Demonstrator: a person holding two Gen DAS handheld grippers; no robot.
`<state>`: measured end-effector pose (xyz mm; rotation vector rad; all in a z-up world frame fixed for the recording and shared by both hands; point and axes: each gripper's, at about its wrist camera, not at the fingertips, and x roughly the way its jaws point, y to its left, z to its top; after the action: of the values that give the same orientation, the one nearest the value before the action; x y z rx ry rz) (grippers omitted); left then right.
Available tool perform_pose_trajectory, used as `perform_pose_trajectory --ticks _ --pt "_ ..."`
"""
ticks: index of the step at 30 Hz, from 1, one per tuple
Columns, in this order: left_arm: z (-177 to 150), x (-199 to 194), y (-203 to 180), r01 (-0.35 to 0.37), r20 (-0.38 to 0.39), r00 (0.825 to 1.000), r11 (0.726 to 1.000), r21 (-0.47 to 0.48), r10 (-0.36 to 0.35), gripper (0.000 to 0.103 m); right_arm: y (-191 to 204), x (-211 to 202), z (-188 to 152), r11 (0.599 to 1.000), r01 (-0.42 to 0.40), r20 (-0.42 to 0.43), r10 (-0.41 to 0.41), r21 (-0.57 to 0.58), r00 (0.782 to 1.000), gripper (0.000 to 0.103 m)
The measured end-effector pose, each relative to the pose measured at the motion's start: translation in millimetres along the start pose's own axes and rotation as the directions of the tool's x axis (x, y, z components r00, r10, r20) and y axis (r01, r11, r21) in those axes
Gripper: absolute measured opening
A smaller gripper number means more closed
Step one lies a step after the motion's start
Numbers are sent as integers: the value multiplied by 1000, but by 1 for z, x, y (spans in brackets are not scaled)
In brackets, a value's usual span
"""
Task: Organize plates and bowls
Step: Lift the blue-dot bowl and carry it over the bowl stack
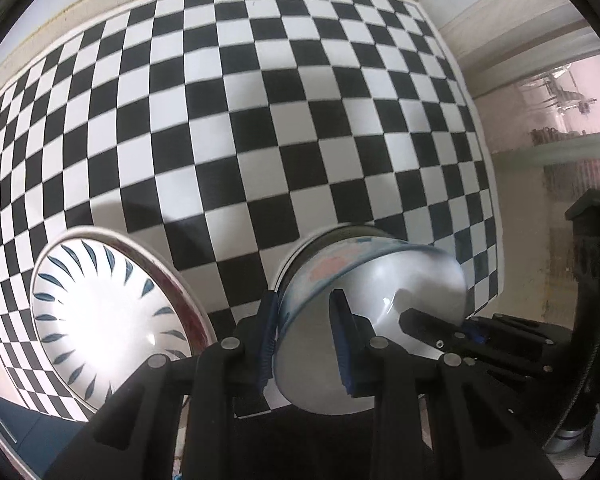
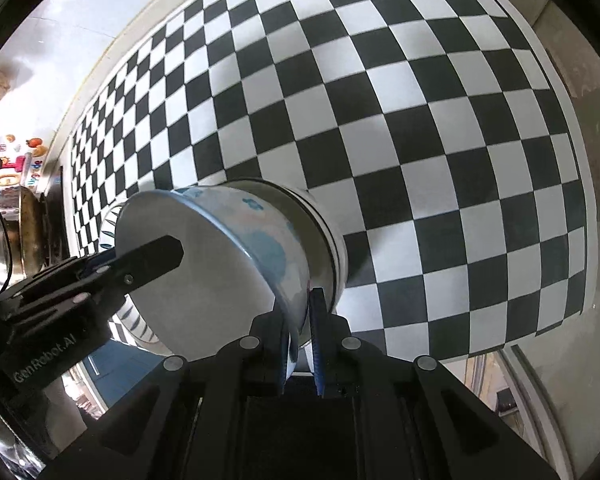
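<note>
A: Bowl (image 1: pixel 364 320) first: where is it?
B: Held up above the checkered tablecloth (image 1: pixel 260 120), tilted, white inside, with blue and pink marks on its outer wall. A second, darker-rimmed bowl (image 2: pixel 324 224) sits nested under it.
A: Who has it?
B: Both. The left gripper (image 1: pixel 306 344) is clamped on its rim, one pad inside and one outside. The right gripper (image 2: pixel 302 336) pinches the opposite rim the same way.
A: What else is around?
B: A plate (image 1: pixel 100 312) with dark blue leaf strokes stands just beside the bowl on the left, over the cloth's near edge.
A: Anything in the way?
B: The cloth under the bowl is bare; shelves with clutter stand beyond its edge.
</note>
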<state>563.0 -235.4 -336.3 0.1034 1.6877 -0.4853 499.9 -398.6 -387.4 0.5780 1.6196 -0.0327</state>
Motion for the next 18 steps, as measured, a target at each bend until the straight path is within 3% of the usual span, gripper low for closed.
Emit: perform_pose_trajectory --ticks 9,18 --pt "0 4 5 -6 -10 1000 1000 -21 6 24 2 5 6 1000 11 -19 -11 1 1000 17" --pt "-3 1 2 -23 7 1000 1000 -15 23 24 -2 -7 1 999 38 -14 -38 -29 999 14"
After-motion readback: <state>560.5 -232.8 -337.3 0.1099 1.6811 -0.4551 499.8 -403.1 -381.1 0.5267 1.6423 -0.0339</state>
